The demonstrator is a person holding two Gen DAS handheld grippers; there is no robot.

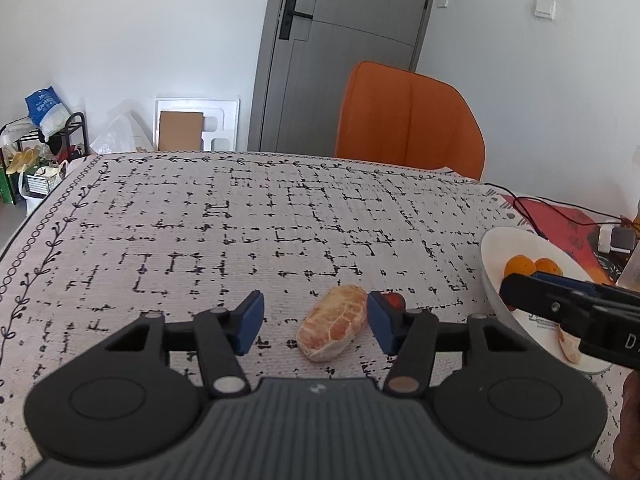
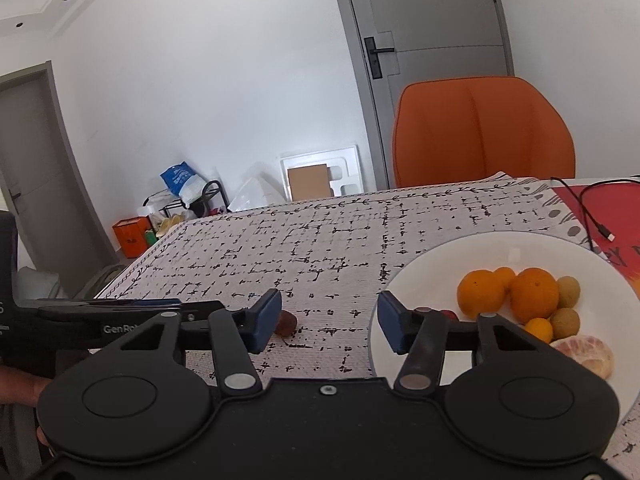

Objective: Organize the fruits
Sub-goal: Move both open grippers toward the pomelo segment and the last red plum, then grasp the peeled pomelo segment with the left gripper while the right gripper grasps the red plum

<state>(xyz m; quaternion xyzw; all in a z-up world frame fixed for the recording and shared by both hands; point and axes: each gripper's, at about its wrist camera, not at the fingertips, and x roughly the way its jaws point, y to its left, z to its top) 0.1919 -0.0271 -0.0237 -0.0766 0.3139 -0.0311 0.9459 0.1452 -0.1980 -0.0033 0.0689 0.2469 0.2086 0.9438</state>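
While most fruit already sits in the bowl (image 2: 408, 280), a peeled segment (image 1: 333, 322) and a small red fruit (image 2: 286, 323) remain on the worktop (image 1: 240, 220); the left gripper (image 1: 316, 322) brackets the segment, fingers apart, and the right gripper (image 2: 328, 320) is empty, fingers apart.

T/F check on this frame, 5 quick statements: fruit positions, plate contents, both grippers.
1. A peeled citrus piece lies on the tablecloth between the left gripper pads. True; the pads do not touch it.
2. The white plate is empty. False: it holds oranges, small brownish fruits and a peeled segment.
3. The right gripper holds an orange. False: nothing is between its pads.
4. A small reddish fruit lies on the cloth off the plate. True.
5. The chair behind the table is blue. False: it is orange.
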